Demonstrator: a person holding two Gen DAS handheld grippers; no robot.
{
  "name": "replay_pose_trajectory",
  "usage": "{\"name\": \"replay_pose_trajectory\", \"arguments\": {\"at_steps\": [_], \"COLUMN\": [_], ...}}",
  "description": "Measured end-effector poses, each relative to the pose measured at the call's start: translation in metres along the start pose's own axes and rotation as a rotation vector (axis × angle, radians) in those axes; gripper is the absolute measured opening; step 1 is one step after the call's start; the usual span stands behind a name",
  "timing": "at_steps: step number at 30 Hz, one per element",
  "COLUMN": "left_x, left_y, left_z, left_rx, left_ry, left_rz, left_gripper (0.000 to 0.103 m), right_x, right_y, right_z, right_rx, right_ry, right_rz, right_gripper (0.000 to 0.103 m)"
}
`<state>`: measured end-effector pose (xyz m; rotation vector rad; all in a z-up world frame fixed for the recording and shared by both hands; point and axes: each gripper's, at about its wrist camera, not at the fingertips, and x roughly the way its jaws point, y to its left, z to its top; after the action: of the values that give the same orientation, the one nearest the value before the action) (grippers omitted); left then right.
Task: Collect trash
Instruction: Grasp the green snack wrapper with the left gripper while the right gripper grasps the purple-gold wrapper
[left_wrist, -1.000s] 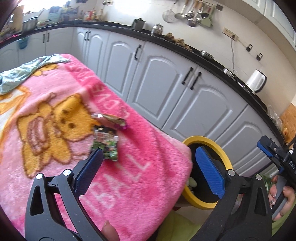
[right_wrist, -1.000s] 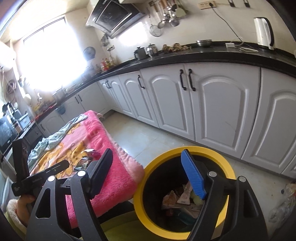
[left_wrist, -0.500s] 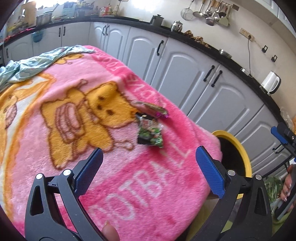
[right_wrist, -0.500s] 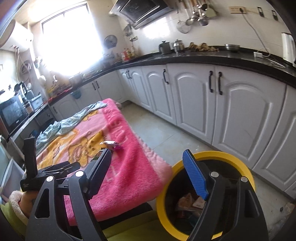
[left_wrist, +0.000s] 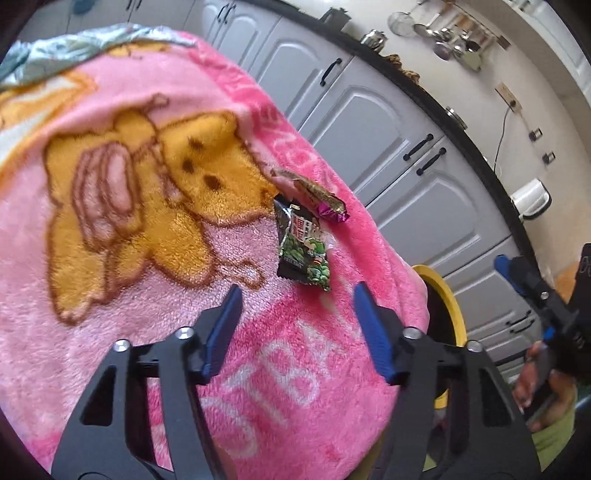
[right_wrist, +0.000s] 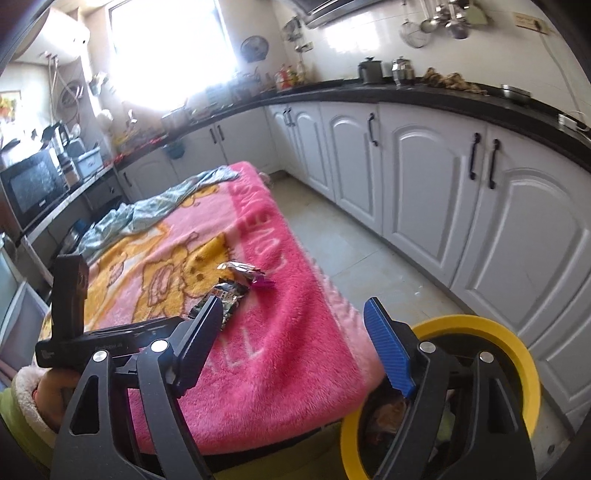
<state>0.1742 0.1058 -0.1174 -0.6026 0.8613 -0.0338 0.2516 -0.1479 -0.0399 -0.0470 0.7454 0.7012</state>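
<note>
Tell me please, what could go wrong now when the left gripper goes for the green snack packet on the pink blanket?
1. The green packet lies flat on the fluffy pink blanket, so the open left gripper may pinch fabric with it.
2. The gold and purple wrapper sits right beside the packet and might get dragged or pushed away.
3. The yellow bin stands past the blanket edge; a thin packet could slip out on the way.

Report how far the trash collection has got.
Done: some trash already lies inside the yellow-rimmed bin. In hand: nothing; the left gripper is open and empty, aimed at the green snack packet; the right gripper is open and empty near the bin. Left: that packet and the purple-ended wrapper beside it, both on the pink blanket.
</note>
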Motion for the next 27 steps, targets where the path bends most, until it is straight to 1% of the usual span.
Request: {"name": "replay_pose_trajectory", "arguments": {"at_steps": [3, 4, 7, 10, 12, 13, 14, 20, 21, 23, 25, 27], "left_x": [0.007, 0.010, 0.018, 0.024, 0.028, 0.029, 0.030, 0.029, 0.028, 0.024, 0.020, 0.015], "left_y": [0.005, 0.006, 0.008, 0.008, 0.009, 0.010, 0.010, 0.012, 0.013, 0.015, 0.017, 0.018], "left_z": [0.004, 0.005, 0.008, 0.012, 0.013, 0.014, 0.014, 0.012, 0.011, 0.010, 0.008, 0.008], "left_rx": [-0.039, -0.052, -0.069, -0.071, -0.072, -0.072, -0.071, -0.050, -0.049, -0.040, -0.035, -0.026], "left_ry": [0.015, 0.019, 0.031, 0.033, 0.038, 0.040, 0.042, 0.043, 0.041, 0.038, 0.034, 0.026], "left_rz": [-0.024, -0.038, -0.047, -0.045, -0.043, -0.044, -0.046, -0.048, -0.046, -0.037, -0.031, -0.021], "left_gripper": [0.043, 0.039, 0.036, 0.031, 0.025, 0.017, 0.012, 0.007, 0.006, 0.005, 0.005, 0.005], "right_x": [0.023, 0.029, 0.052, 0.078, 0.092, 0.099, 0.107, 0.156, 0.162, 0.177, 0.184, 0.181], "right_y": [0.006, 0.008, 0.014, 0.021, 0.026, 0.028, 0.030, 0.036, 0.037, 0.035, 0.033, 0.031], "right_z": [0.006, 0.008, 0.015, 0.023, 0.026, 0.028, 0.029, 0.032, 0.031, 0.029, 0.026, 0.022], "right_rx": [-0.020, -0.028, -0.054, -0.068, -0.084, -0.092, -0.103, -0.119, -0.115, -0.102, -0.089, -0.079], "right_ry": [0.036, 0.045, 0.076, 0.125, 0.149, 0.160, 0.176, 0.267, 0.281, 0.316, 0.338, 0.324], "right_rz": [0.022, 0.031, 0.060, 0.087, 0.098, 0.104, 0.109, 0.110, 0.114, 0.105, 0.101, 0.103], "right_gripper": [0.067, 0.066, 0.060, 0.054, 0.052, 0.051, 0.050, 0.042, 0.040, 0.031, 0.026, 0.024]}}
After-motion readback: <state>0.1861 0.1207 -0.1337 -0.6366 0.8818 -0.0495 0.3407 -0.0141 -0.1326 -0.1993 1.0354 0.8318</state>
